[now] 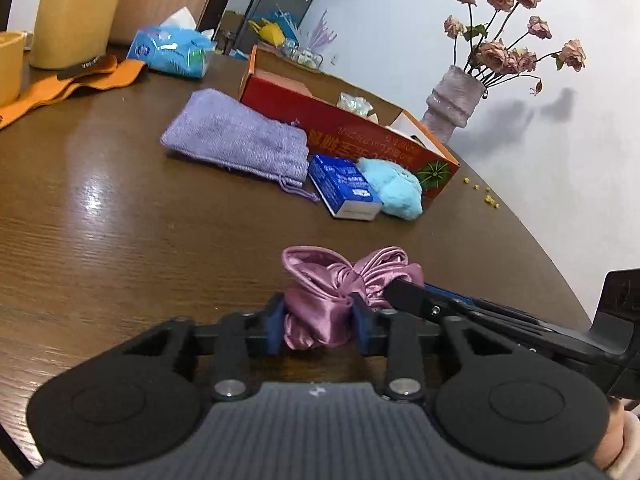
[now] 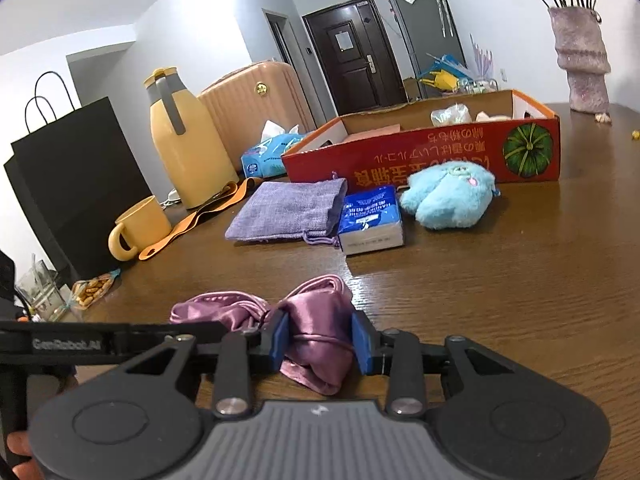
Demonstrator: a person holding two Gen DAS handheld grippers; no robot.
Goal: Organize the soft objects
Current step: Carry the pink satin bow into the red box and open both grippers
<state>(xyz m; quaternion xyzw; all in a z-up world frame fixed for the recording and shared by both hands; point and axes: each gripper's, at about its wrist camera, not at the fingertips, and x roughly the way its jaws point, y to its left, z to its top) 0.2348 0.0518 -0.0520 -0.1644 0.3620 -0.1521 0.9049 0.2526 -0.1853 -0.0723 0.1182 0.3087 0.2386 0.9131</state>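
Observation:
A pink satin cloth (image 1: 320, 280) (image 2: 316, 320), bunched like a bow, lies on the brown wooden table (image 1: 120, 220) close in front of me. My left gripper (image 1: 318, 326) is shut on one end of it, its blue pads pressing the folds. My right gripper (image 2: 320, 342) is shut on the other end; in the left wrist view it reaches in from the right (image 1: 400, 292). In the right wrist view the left gripper (image 2: 218, 326) comes in from the left. Farther back lie a purple linen pouch (image 1: 236, 136) (image 2: 288, 210) and a light blue plush toy (image 1: 394, 188) (image 2: 448, 194).
A red and orange cardboard box (image 1: 360, 136) (image 2: 420, 156) stands open behind the plush, with a blue tissue pack (image 1: 344, 192) (image 2: 370, 216) before it. A vase of dried roses (image 1: 452, 100), a yellow mug (image 2: 140, 226), a yellow flask (image 2: 188, 144) and a black bag (image 2: 72, 184) ring the table.

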